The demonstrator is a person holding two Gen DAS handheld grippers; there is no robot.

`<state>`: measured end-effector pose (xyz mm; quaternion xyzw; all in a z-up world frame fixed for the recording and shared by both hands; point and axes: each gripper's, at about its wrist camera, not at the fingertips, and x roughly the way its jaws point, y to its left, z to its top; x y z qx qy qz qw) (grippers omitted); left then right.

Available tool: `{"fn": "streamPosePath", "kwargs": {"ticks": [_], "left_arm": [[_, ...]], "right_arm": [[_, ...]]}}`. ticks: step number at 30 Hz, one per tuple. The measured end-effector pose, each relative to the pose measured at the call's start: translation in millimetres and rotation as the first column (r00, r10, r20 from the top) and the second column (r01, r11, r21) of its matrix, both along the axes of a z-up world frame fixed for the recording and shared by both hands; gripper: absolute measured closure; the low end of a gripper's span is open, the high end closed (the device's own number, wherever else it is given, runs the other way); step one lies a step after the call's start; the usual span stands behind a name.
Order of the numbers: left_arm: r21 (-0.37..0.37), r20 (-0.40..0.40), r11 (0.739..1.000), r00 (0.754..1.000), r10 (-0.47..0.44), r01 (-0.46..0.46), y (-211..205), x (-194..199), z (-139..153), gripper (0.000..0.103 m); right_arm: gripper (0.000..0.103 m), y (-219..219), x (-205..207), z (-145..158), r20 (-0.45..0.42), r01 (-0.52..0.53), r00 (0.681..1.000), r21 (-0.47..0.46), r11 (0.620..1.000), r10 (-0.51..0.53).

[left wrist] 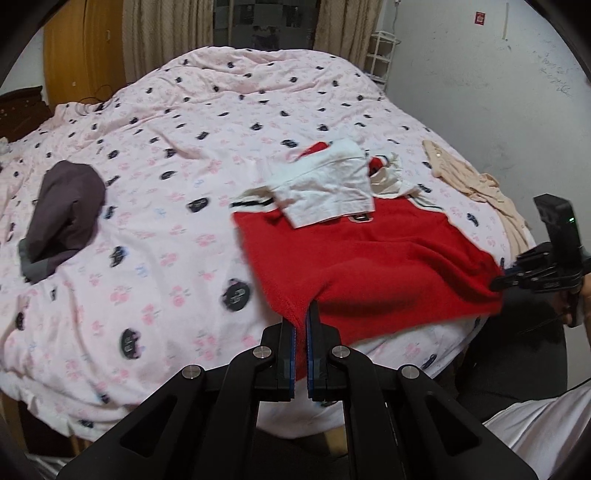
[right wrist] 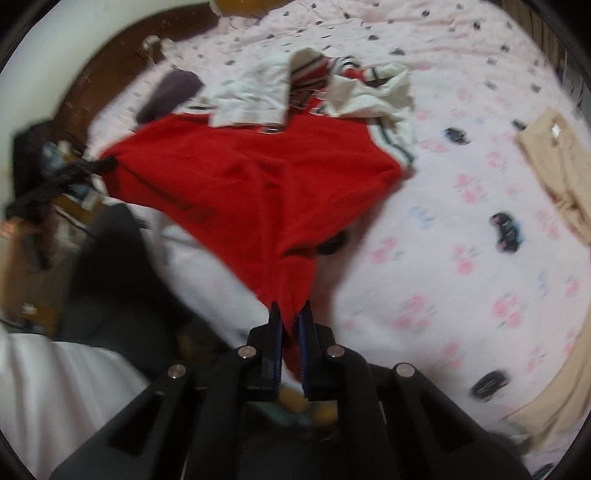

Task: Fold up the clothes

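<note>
A home bedroom.
A pink flower-patterned quilt (left wrist: 184,155) is covering a wide bed, beige curtains (left wrist: 166,33) hanging beyond its far edge beside a wooden wardrobe (left wrist: 81,55).

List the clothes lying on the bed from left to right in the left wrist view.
Dark purple garment → red and white sweater, pinched at its near hem by the left gripper → beige garment near the bed's right edge. All three lie on the pink patterned quilt.

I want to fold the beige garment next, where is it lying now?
The beige garment lies on the pink bedspread near the bed's right edge, past the red sweater, apart from it; in the right wrist view it is far right.
</note>
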<state>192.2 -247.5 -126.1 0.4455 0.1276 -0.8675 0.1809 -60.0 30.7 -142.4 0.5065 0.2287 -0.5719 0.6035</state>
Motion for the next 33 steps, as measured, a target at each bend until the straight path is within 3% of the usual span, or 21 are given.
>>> {"fn": "streamPosePath", "kwargs": {"ticks": [4,7,15,22,24,26,27,31,33], "left_arm": [[-0.013,0.016,1.0,1.0,0.021,-0.02,-4.4,8.6,4.8,0.1],[0.01,0.09,0.999,0.995,0.048,-0.049,-13.7,10.5,-14.6,0.099],[0.057,0.198,0.994,0.977,0.083,-0.096,-17.4,15.9,-46.7,0.099],[0.005,0.279,0.984,0.945,0.169,-0.177,-26.8,23.6,-59.0,0.096],[-0.001,0.276,0.981,0.943,0.185,-0.193,-29.0,29.6,-57.4,0.096],[-0.006,0.268,0.979,0.943,0.2,-0.206,-30.7,35.2,-54.7,0.095],[-0.009,0.249,0.979,0.948,0.2,-0.204,-29.8,36.7,-50.4,0.093],[-0.045,0.165,0.984,0.97,0.177,-0.172,-21.5,30.5,-31.3,0.07],[-0.064,0.13,0.987,0.979,0.154,-0.147,-15.6,21.7,-22.7,0.067]], "right_arm": [[0.095,3.6,6.8,-2.2,0.108,-0.025,0.994,0.014,1.0,0.023],[0.095,-0.8,10.7,-17.8,0.087,-0.014,0.996,0.072,0.997,0.008],[0.095,-10.0,21.6,-61.5,0.063,-0.003,0.998,0.198,0.98,-0.009],[0.091,-13.2,23.8,-70.8,-0.013,0.033,0.999,0.25,0.968,-0.03],[0.083,-13.1,23.5,-64.7,-0.032,0.034,0.999,0.245,0.969,-0.027],[0.064,-13.2,23.2,-56.1,-0.053,0.035,0.998,0.229,0.973,-0.024],[0.061,-13.2,23.0,-51.8,-0.063,0.035,0.998,0.22,0.975,-0.022],[0.061,-13.3,22.3,-34.6,-0.105,0.035,0.994,0.187,0.982,-0.015],[0.061,-13.3,22.0,-26.0,-0.126,0.034,0.992,0.17,0.985,-0.013]]}}
